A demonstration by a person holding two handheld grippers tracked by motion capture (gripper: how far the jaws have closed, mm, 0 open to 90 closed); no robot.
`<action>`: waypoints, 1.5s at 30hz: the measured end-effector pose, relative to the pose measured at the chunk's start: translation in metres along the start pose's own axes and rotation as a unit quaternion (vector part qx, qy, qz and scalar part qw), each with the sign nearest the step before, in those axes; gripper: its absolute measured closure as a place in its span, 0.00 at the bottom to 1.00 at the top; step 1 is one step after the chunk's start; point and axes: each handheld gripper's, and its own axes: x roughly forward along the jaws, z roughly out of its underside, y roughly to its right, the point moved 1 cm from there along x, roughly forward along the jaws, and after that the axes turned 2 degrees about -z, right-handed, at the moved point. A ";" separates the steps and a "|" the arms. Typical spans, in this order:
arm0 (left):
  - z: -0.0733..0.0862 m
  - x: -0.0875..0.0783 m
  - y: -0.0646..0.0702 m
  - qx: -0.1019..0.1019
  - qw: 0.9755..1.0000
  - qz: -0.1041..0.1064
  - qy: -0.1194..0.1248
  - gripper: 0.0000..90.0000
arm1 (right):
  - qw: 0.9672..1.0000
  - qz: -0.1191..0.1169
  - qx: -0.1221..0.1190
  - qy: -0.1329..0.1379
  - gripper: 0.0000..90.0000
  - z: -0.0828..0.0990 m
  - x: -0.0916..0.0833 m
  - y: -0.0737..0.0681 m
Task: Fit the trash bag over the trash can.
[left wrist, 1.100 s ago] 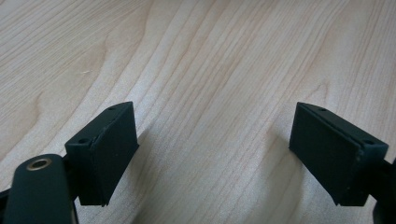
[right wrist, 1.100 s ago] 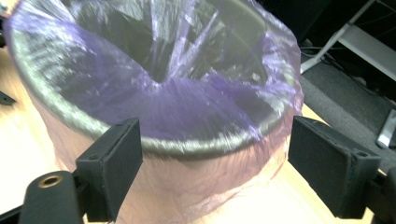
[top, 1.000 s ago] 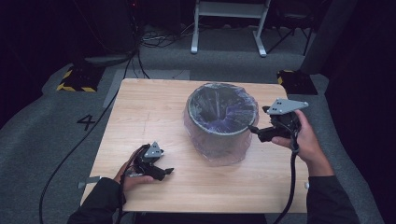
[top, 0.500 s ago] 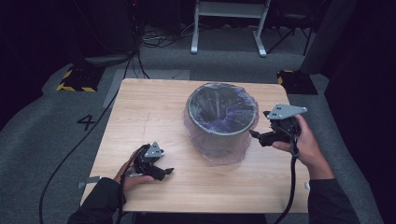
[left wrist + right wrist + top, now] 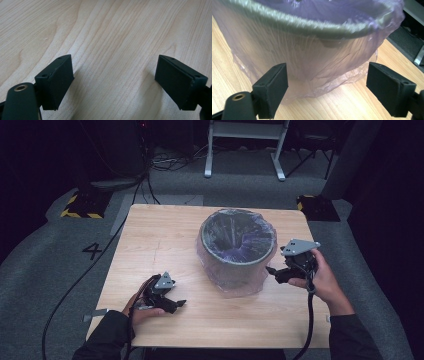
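A bin [image 5: 238, 251] lined with a clear plastic bag [image 5: 332, 77] is standing mid-table [image 5: 165, 232]. Right of the bin, the right hand-held gripper [image 5: 272, 270] is approaching the bag's loose skirt, jaws wide and empty; next it likely needs to pinch that film. Left of the bin, the left hand-held gripper [image 5: 177, 304] is resting wide open.

Hand-held gripper [image 5: 115, 85] gapes over bare wooden table [image 5: 120, 30].
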 end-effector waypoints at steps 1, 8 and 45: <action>0.000 0.000 0.000 0.000 1.000 0.000 0.000 0.16 | 1.000 -0.002 0.000 -0.002 0.19 0.001 0.001 -0.001; 0.000 0.000 0.000 0.000 1.000 0.000 0.000 0.16 | 1.000 -0.001 0.000 -0.015 0.19 0.010 0.008 -0.003; 0.000 0.000 0.000 0.000 1.000 0.000 0.000 0.16 | 0.997 -0.012 0.033 -0.067 0.19 0.065 0.038 -0.009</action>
